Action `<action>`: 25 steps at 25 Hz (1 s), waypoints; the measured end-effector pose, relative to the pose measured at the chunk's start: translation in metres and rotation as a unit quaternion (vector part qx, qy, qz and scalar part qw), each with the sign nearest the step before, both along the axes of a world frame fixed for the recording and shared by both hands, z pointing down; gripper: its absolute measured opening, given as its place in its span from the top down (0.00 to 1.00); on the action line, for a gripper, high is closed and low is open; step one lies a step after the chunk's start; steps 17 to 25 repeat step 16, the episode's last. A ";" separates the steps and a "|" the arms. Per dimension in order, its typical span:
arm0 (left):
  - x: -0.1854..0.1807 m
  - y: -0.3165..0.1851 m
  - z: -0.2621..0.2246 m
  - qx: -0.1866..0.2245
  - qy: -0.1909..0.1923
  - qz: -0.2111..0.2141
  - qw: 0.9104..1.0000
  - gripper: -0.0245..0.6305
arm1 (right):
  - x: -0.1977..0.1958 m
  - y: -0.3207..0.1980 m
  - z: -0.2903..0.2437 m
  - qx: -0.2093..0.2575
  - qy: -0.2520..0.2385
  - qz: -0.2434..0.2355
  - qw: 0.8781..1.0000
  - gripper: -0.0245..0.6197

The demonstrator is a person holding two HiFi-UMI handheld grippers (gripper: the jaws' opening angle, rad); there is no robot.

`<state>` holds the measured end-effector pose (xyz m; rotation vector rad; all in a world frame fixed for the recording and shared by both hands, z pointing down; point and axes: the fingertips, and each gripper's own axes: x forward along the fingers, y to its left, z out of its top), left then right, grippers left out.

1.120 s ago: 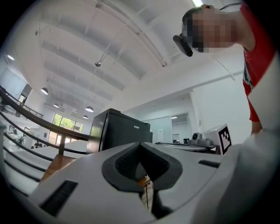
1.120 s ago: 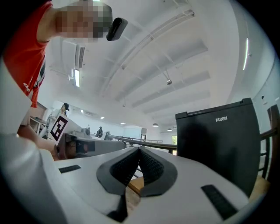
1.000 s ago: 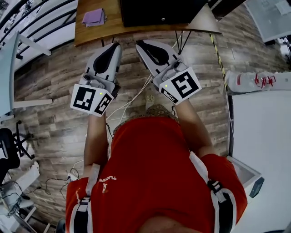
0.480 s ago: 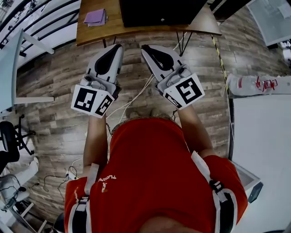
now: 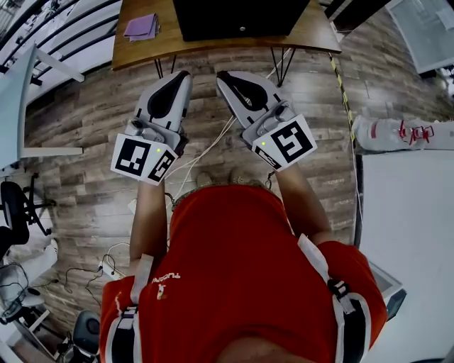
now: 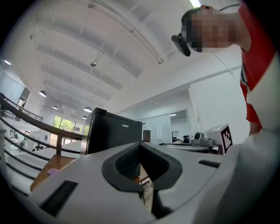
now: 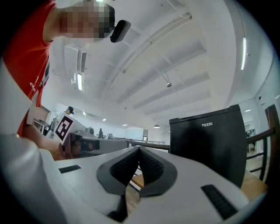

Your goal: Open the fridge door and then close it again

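Two grippers are being held side by side: left gripper and right gripper, jaws pressed together on nothing. One black fridge, door shut, is being borne on one wooden table ahead. Against the earlier frame it is being seen slightly leftward. Bare floor is being left open before the table's edge.

The 2 forearms reach forward, left gripper and right gripper closed, empty.
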<state>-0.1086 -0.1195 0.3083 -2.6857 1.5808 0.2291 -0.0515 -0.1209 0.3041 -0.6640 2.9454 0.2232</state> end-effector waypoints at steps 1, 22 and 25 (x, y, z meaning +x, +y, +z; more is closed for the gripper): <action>0.002 0.001 0.000 0.000 -0.001 -0.001 1.000 0.95 | 0.002 0.001 0.000 0.000 0.000 -0.001 1.000 0.92; 0.023 0.005 0.006 -0.007 0.001 -0.009 1.000 0.95 | 0.031 0.002 0.005 -0.001 -0.008 0.003 1.000 0.92; 0.023 0.005 0.006 -0.007 0.001 -0.009 1.000 0.95 | 0.031 0.002 0.005 -0.001 -0.008 0.003 1.000 0.92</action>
